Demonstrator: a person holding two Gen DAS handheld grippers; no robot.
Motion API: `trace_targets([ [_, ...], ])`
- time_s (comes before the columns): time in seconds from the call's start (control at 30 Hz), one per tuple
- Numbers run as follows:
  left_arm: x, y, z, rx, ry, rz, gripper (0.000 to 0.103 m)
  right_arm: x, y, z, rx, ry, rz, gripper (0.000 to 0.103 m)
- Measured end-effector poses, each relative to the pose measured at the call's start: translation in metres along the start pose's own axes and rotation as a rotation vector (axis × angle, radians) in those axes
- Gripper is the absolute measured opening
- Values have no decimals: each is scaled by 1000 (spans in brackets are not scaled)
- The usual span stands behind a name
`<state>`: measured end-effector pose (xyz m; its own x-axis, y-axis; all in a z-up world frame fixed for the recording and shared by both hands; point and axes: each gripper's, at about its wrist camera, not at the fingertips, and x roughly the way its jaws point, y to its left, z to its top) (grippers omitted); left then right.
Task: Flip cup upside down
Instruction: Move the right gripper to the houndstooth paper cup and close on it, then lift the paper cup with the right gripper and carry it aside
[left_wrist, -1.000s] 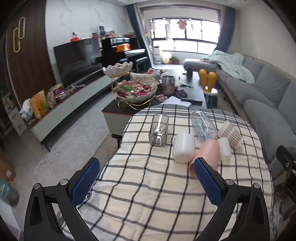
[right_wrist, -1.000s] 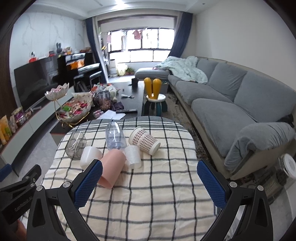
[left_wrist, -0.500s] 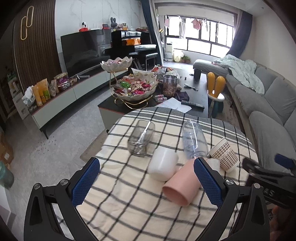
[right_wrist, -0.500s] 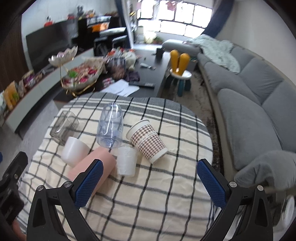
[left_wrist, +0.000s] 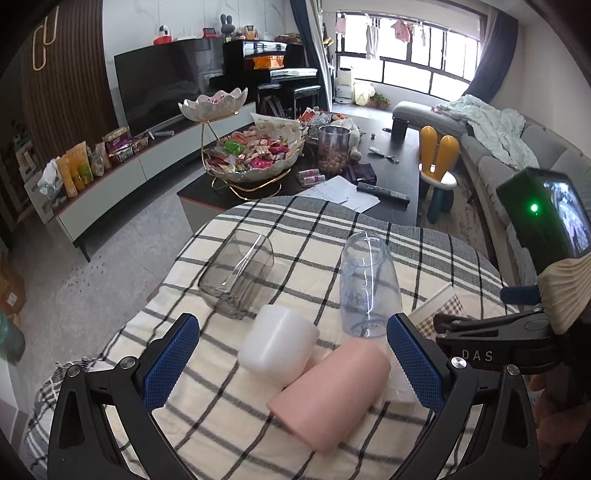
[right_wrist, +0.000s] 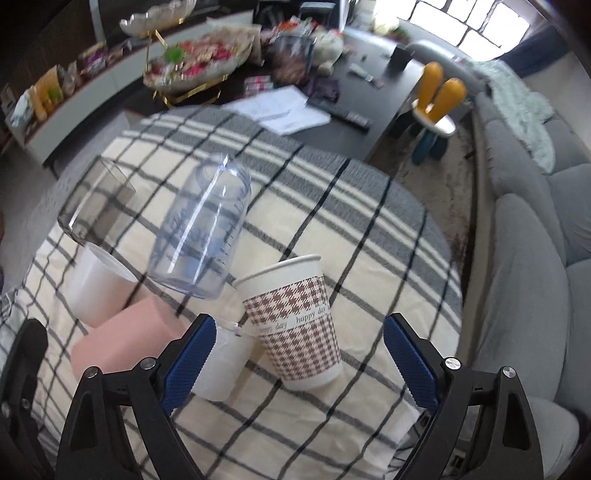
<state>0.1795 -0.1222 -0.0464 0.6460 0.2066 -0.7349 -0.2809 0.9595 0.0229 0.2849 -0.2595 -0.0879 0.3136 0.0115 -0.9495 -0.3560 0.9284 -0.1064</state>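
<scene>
Left wrist view: left gripper (left_wrist: 291, 360) jaws spread wide, nothing between the pads, hovering over the near part of the checked tablecloth (left_wrist: 229, 417). Five cups lie on their sides in a cluster — smoky glass tumbler (left_wrist: 236, 275) far left, white cup (left_wrist: 279, 345) just near of it, pink cup (left_wrist: 330, 382) nearest, touching the white one, clear plastic cup (left_wrist: 367, 286) right of the tumbler. Paper houndstooth cup (left_wrist: 439, 308) only peeks out as a sliver behind the left gripper's right finger. Right gripper body shows at the right edge here, its jaws not visible from this side.

Right wrist view: right gripper (right_wrist: 295, 356) jaws released, wide apart, empty. Paper houndstooth cup (right_wrist: 295, 321) in full here — lying on its side, mouth toward the far side, base toward the camera, sitting between the two fingers but touching neither. Small translucent cup (right_wrist: 223, 363) lies just left of it, partly behind the left finger; in the left view it is hidden almost entirely. Clear plastic cup (right_wrist: 201, 236), pink cup (right_wrist: 125, 336), white cup (right_wrist: 98, 286), tumbler (right_wrist: 94, 201) fan out to the left. Coffee table (right_wrist: 332, 92) with snack bowl beyond — blurred here, sharp in the left view. Grey sofa (right_wrist: 532, 258) on the right.
</scene>
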Motion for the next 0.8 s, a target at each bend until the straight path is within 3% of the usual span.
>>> trace_targets([
  [0.27, 30, -6, 5, -6, 51, 17, 103, 36, -5, 11, -1, 71, 59, 86],
  [0.47, 37, -5, 9, -4, 56, 14, 103, 59, -11, 12, 57, 119, 116, 68],
  [0.8, 19, 11, 17, -5, 32, -17, 103, 14, -16, 4, 148, 27, 92, 66],
])
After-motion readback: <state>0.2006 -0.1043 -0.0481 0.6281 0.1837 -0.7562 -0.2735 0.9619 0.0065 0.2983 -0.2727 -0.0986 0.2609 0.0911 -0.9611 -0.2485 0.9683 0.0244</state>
